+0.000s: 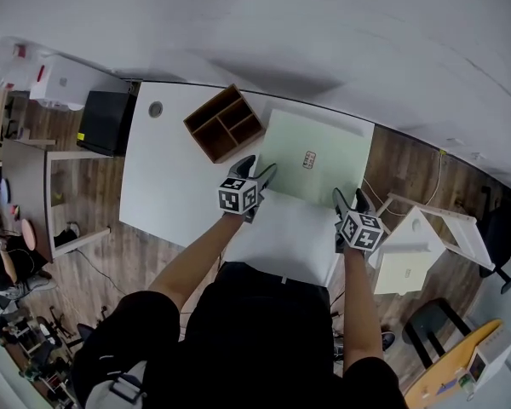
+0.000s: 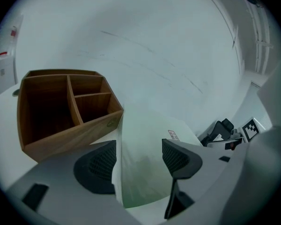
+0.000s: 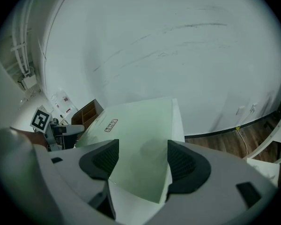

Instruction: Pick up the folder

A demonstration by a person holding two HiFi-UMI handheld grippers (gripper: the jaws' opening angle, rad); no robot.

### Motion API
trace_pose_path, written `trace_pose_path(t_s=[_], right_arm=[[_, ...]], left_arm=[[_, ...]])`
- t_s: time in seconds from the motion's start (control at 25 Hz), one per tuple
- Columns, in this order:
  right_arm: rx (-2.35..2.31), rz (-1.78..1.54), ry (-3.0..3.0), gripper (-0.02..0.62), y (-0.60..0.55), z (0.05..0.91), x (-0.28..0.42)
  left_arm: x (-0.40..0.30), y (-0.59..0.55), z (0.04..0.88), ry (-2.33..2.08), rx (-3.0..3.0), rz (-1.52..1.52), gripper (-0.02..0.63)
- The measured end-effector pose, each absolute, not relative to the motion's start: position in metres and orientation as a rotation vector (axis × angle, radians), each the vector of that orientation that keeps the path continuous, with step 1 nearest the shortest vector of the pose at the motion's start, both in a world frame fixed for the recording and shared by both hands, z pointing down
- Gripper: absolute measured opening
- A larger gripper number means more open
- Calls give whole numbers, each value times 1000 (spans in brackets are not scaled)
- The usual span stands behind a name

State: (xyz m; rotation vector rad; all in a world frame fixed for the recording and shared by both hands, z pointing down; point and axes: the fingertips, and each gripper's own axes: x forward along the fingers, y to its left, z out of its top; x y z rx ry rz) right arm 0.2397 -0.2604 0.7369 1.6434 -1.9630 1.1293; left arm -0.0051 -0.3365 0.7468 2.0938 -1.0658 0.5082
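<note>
Our left tool and right tool stand spread astride near corners of the pale green folder, seemingly not pressing it.

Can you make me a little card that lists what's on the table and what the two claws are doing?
table: white
folder: pale green, lying on the table, small label on top
wooden box: brown, three compartments, nothing in them, beside the folder's left side
left claw: open, the folder's near left corner sits between its jaws, pads not pressing
right claw: open, the folder's near right corner sits between its jaws, pads not pressing
folder picked up: not yet
</note>
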Motion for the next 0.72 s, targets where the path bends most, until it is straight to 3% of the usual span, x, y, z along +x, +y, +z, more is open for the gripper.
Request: trace_pose_path(t_s=[0.72], right_arm=[[1624,1256,-1899,318,-264,767,245]], left_arm=[[4,-343,770,-985,2124,617,318]])
